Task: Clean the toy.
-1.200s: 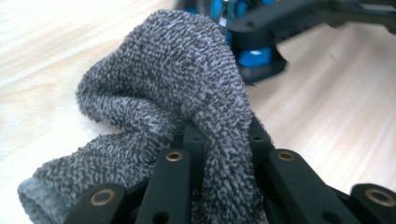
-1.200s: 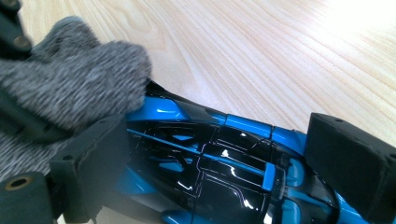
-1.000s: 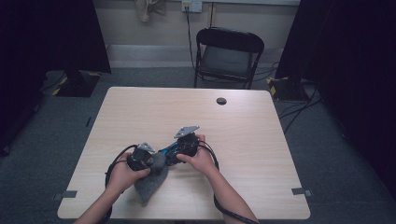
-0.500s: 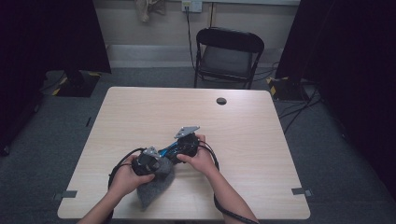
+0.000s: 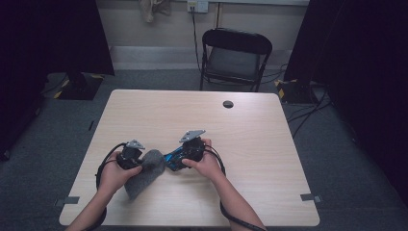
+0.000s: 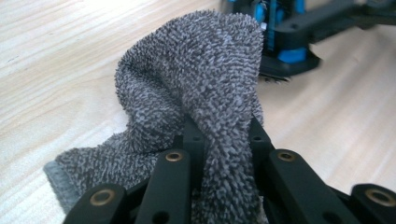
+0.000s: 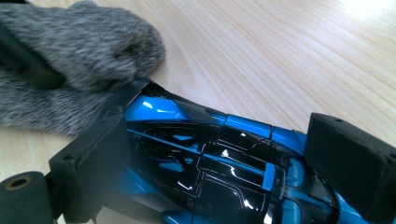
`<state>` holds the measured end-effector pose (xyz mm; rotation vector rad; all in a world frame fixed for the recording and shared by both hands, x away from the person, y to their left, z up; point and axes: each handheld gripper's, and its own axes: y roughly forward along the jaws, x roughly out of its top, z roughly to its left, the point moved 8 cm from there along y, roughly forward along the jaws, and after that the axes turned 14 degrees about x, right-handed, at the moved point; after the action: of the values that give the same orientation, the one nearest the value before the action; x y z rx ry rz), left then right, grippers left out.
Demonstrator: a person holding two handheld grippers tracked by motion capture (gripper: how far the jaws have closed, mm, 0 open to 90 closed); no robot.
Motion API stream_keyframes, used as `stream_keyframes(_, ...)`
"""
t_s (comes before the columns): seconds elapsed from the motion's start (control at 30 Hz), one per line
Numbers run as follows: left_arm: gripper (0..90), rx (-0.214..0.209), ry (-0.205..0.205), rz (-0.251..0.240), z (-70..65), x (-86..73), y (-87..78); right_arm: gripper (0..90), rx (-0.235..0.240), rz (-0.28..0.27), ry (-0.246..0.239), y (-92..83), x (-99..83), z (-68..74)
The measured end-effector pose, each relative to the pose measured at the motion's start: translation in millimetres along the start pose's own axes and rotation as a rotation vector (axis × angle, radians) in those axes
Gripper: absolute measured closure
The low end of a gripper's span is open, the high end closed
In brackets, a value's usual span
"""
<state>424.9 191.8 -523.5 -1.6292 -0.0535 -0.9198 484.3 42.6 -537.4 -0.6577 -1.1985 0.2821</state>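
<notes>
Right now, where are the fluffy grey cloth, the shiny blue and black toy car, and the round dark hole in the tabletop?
fluffy grey cloth (image 6: 201, 70), left gripper view, raised fold.
shiny blue and black toy car (image 7: 210, 154), right gripper view, glossy body.
round dark hole (image 5: 228, 104), high view, its centre.

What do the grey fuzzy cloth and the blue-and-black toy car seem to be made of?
Grey fuzzy cloth: looks like terry or microfibre fabric, matte, with looped pile and soft folds. Blue-and-black toy car: probably hard plastic, glossy, with sharp highlights on its panels; painted metal cannot be excluded.
</notes>
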Motion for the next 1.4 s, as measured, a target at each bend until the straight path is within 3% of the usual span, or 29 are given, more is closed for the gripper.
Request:
stream_keyframes(0.13,76.8,-0.010,0.018,0.009,-7.0,0.0,7.4,6.4,0.000,-0.007,0.001,0.1,-0.3,0.3)
stream_keyframes(0.3,76.8,-0.034,0.072,0.022,-24.4,1.9,8.3,6.4,-0.001,-0.004,-0.002,0.0,-0.1,0.0)
stream_keyframes(0.73,76.9,-0.099,0.093,0.025,-42.1,-2.2,5.8,6.4,0.001,-0.005,0.003,0.0,-0.1,0.2)
stream_keyframes(0.9,76.8,-0.143,0.131,0.029,-61.8,-3.4,3.4,6.4,0.002,0.001,0.002,-0.1,0.1,-0.2)
stream_keyframes(1.07,76.8,-0.175,0.158,0.041,-72.9,-4.1,1.0,6.4,0.001,-0.001,-0.001,-0.1,0.1,-0.4)
stream_keyframes(1.27,76.8,-0.177,0.155,0.043,-68.7,-5.9,-4.3,6.3,0.003,-0.005,-0.002,-0.2,-0.3,-0.3)
stream_keyframes(1.4,76.8,-0.128,0.130,0.034,-49.2,-7.3,-12.5,6.4,0.003,-0.007,0.000,-0.1,-0.2,-0.2)
